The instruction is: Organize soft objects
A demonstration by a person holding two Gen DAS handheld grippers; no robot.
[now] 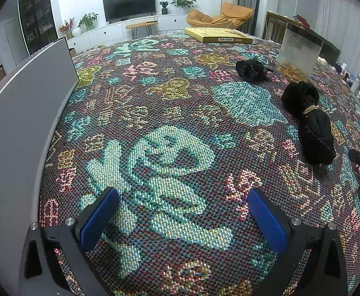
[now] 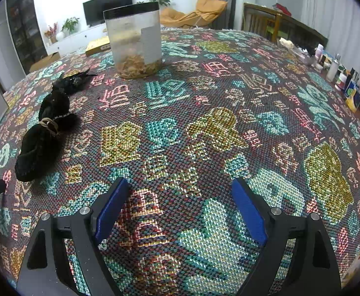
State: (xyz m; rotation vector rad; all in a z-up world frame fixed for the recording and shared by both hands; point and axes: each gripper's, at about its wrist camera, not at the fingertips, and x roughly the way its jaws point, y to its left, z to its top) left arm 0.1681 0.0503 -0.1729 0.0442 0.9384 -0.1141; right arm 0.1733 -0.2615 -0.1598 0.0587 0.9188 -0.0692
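Two black fabric bundles on patterned tablecloth point(image 1: 170, 113): banded bundle point(image 1: 308, 120) near table's right edge, smaller bundle point(image 1: 251, 68) beside one clear canister point(image 1: 299, 50). Left gripper point(image 1: 182, 212) spread, empty; right gripper point(image 2: 181, 209) spread, empty

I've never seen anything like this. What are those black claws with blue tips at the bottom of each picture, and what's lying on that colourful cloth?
They are two hand-held grippers; a person carries one in each hand. A camera on each looks forward along its fingers. One picture shows the left gripper, the other the right gripper. Both are open and hold nothing. On the patterned tablecloth lie a black cloth bundle tied with a band, a smaller black bundle, a clear jar with a dark lid and a flat yellow box.
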